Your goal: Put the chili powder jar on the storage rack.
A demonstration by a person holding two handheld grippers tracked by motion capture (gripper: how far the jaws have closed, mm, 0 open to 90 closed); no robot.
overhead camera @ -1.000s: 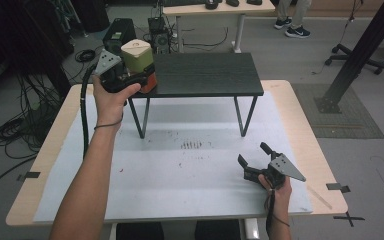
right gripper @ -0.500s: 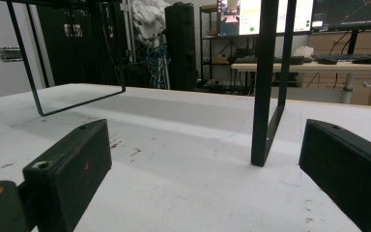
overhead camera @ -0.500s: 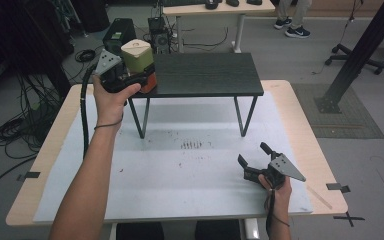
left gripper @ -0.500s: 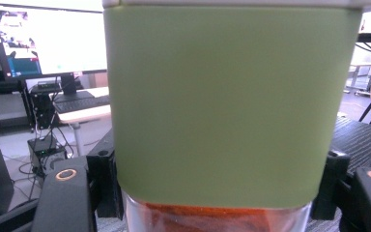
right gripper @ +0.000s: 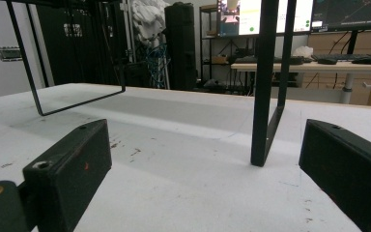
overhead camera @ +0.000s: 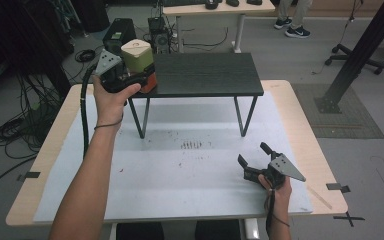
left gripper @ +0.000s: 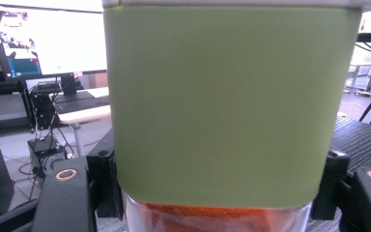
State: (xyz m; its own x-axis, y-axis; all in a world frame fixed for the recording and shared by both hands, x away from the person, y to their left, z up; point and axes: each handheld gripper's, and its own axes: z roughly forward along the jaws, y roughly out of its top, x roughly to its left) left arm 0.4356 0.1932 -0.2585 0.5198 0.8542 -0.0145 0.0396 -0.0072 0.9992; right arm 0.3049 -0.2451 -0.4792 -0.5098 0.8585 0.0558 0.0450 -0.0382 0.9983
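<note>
Item: green-sleeved container (overhead camera: pixel 137 57), cream lid on top, clear lower section showing orange contents. Location: left end of the black raised shelf (overhead camera: pixel 205 75), at its edge, upright.

Item: left gripper (overhead camera: pixel 130 80). State: clamped on the container; in the left gripper view the green body (left gripper: pixel 229 104) sits between the two black jaws, which press its lower sides near the clear base. The hand (overhead camera: pixel 111 97) is raised to shelf height.

Item: right gripper (overhead camera: pixel 257 162). State: jaws spread wide, nothing between them; in the right gripper view they frame bare table and one black shelf leg (right gripper: pixel 265 96). Position: resting low on the white table (overhead camera: pixel 180 170), near its right front, well apart from the shelf top.

Progress, as judged: the container appears to be at the shelf, either just being set down or just being taken up; the frames do not settle which. If placing, the carry is done and what remains is settling the base flat and letting go. If removing, the lift is not yet begun.

Other: small dark marks (overhead camera: pixel 197 145) on the table under the shelf.
</note>
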